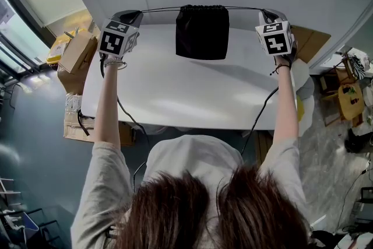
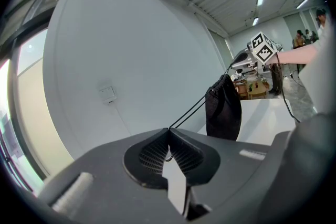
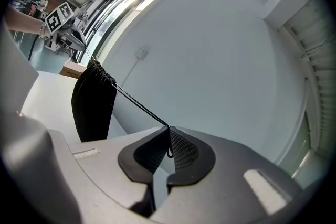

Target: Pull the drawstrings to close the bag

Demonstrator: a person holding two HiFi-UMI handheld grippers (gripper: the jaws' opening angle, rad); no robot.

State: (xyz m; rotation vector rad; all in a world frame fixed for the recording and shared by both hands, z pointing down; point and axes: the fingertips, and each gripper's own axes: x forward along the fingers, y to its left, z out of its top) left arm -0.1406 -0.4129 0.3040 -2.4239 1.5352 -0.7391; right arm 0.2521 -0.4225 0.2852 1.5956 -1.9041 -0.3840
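A black drawstring bag (image 1: 202, 32) hangs in the air above the white table (image 1: 175, 96), its gathered mouth cinched at the top. Taut black drawstrings (image 1: 157, 9) run from the mouth to both sides. My left gripper (image 1: 135, 14) is shut on the left drawstring (image 2: 191, 111), held far out to the left of the bag (image 2: 223, 110). Far out on the other side, my right gripper (image 1: 266, 12) is shut on the right drawstring (image 3: 139, 104), and the bag (image 3: 93, 105) hangs between the two. Both strings end in small loops pinched between the pads (image 2: 181, 152).
A pale wall stands just behind the table's far edge. Cardboard boxes (image 1: 76, 52) sit on the floor at the left, more cardboard (image 1: 312, 41) and wooden furniture (image 1: 347, 96) at the right. Cables hang from both grippers down toward the person's arms.
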